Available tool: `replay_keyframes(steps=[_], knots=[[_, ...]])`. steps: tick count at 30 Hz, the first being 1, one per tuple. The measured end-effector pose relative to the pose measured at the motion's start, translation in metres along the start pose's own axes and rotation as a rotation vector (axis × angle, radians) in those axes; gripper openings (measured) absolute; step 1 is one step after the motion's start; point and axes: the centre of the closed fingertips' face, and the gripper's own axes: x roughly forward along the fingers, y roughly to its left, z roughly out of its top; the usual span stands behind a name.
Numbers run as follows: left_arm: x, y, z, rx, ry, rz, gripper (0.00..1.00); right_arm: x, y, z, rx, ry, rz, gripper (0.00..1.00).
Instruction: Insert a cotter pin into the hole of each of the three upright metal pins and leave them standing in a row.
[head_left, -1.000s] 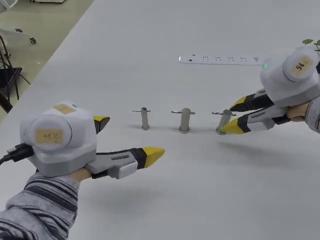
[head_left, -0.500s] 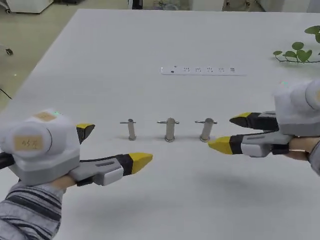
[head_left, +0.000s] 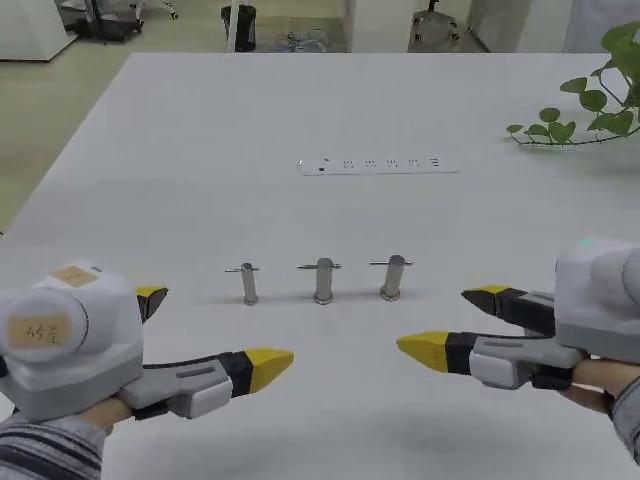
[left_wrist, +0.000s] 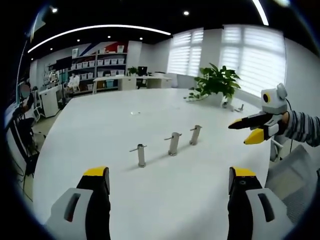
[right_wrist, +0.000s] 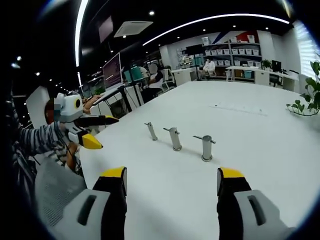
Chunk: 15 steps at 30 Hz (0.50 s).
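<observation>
- Bright, even overhead light falls on the matte white worktop (head_left: 300, 110).
- Faint, soft shadows lie beside the upright silvery metal pins (head_left: 322, 282).
- Fisheye edges bend; a white ceiling strip lamp (left_wrist: 100, 26) glows.

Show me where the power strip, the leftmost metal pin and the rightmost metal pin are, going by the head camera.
power strip (head_left: 380, 164), head view, middle of its white body.
leftmost metal pin (head_left: 249, 286), head view, middle of its upright shaft.
rightmost metal pin (head_left: 392, 281), head view, middle of its upright shaft.

On the white table (head_left: 150, 180) stand three upright metal pins (head_left: 323, 281) in a row (cotter pins (head_left: 318, 266) through them), with a power strip (head_left: 378, 165) beyond.
</observation>
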Motion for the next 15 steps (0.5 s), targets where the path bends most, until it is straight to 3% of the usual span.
replay_keyframes(steps=[10, 15], knots=[[-0.009, 0.004, 0.0, -0.007, -0.013, 0.039, 0.99, -0.002, 0.004, -0.008, 0.005, 0.0, -0.075, 0.76], [-0.011, 0.001, 0.001, -0.01, -0.016, 0.044, 0.99, -0.004, 0.007, -0.012, 0.014, -0.004, -0.066, 0.79]])
